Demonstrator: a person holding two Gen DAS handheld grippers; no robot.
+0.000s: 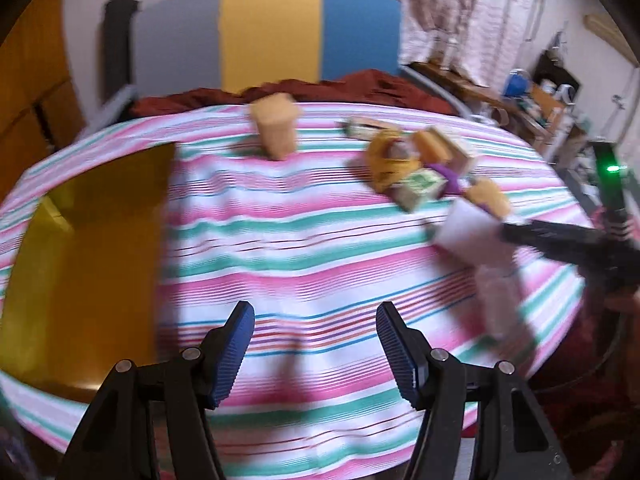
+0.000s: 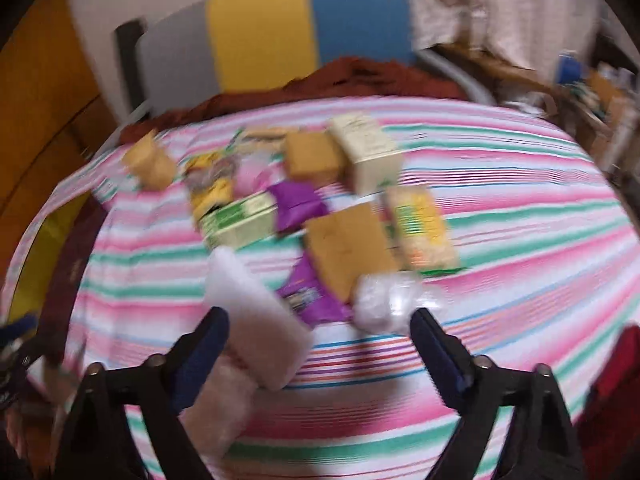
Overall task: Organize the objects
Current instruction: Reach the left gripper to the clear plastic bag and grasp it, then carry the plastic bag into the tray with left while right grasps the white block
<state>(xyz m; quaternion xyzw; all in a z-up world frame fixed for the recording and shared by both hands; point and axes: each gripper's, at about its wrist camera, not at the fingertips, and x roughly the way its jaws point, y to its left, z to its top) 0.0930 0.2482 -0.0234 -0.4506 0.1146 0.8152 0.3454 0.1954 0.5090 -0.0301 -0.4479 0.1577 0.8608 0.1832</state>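
Observation:
A heap of packets and small boxes (image 2: pixel 320 200) lies on the striped tablecloth (image 2: pixel 520 220); it also shows in the left wrist view (image 1: pixel 424 168). A pale pink-white block (image 2: pixel 256 332) hangs in the air beside my right gripper's left finger, blurred. My right gripper (image 2: pixel 320 344) is open, just short of the heap. In the left wrist view the same block (image 1: pixel 472 236) is at the tip of the right gripper's arm (image 1: pixel 560 240). My left gripper (image 1: pixel 316 328) is open and empty over bare cloth. A tan box (image 1: pixel 276 128) stands apart at the far edge.
A yellow tray (image 1: pixel 88 264) lies on the left of the table and shows as a sliver in the right wrist view (image 2: pixel 44 256). A grey, yellow and blue panel (image 1: pixel 272 32) stands behind the table. Cluttered shelves (image 1: pixel 552 96) are at the far right.

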